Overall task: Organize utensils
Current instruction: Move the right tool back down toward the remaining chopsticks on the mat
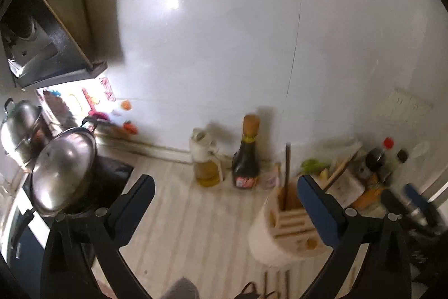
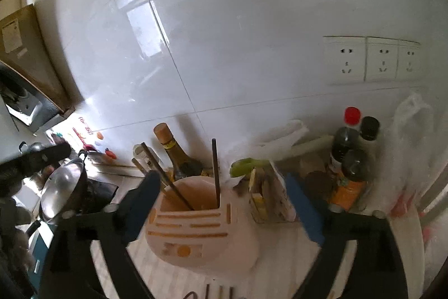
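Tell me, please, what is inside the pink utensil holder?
In the pink utensil holder, chopsticks: a dark one upright, two more leaning left. Their lower ends and the holder's bottom are hidden by its wall.

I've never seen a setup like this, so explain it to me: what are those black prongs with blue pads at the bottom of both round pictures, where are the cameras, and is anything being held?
There is no robot here. A person holds a two-fingered tool in each hand, and each tool carries a wide-angle camera looking along its fingers, which makes the pictures round. One picture looks past the left tool, the other past the right tool. Both stand open and hold nothing. On the counter stands a pale utensil holder with dark chopsticks standing in it. Behind it are a dark sauce bottle, an oil jug and more bottles; a lidded steel pot sits at the left.
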The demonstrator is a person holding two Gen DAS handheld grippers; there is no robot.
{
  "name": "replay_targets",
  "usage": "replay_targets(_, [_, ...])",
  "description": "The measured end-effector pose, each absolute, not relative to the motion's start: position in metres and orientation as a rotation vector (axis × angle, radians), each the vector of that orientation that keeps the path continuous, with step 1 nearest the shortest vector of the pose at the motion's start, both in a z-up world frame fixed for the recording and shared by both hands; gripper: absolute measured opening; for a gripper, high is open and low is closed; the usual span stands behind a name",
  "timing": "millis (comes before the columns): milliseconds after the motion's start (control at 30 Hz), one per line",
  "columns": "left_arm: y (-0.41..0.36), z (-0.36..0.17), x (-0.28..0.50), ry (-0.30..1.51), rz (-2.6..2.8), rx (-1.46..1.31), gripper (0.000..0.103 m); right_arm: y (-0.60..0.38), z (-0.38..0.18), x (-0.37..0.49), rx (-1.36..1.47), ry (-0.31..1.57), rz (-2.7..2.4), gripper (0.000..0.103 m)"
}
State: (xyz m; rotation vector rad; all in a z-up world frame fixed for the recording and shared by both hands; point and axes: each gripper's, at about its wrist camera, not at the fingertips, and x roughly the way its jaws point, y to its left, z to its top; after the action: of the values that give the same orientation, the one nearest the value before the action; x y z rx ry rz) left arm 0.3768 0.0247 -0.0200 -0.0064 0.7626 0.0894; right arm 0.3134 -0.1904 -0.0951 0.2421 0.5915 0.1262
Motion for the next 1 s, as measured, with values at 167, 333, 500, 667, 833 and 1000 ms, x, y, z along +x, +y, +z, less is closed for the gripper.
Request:
replay_targets(167, [0.021, -0.062, 0.363, 0.854, 0.061, -0.012, 0.103, -0.192, -0.110, 0.279, 0.247, 0.562, 0.066, 0.103])
replay_targets(333, [0.008, -0.125, 0.341, 0.998, 0.020, 0.005, 0.103, -0.207, -0.154, 0.255, 0.333, 0.716, 0.061, 0.103])
replay_targets(500, [-0.012, -0.195, 0.314, 1.122, 0.012, 0.129, 0.103, -0.230, -0.202, 0.220, 0.388, 0.881, -0.043, 0.067])
replay_targets(667, [-0.025, -0.260, 0.307, 1.255, -0.023, 0.186, 0.102, -0.252, -0.246, 0.189, 0.464, 1.020, -0.140, 0.060])
replay_targets(833, [-0.041, -0.307, 0.309, 1.364, -0.104, 0.196, 0.073, -0.269, -0.277, 0.167, 0.488, 1.108, -0.244, 0.046])
replay_targets(1000, [-0.053, -0.327, 0.318, 1.387, -0.119, 0.219, 0.047, -0.278, -0.294, 0.163, 0.504, 1.155, -0.277, 0.038])
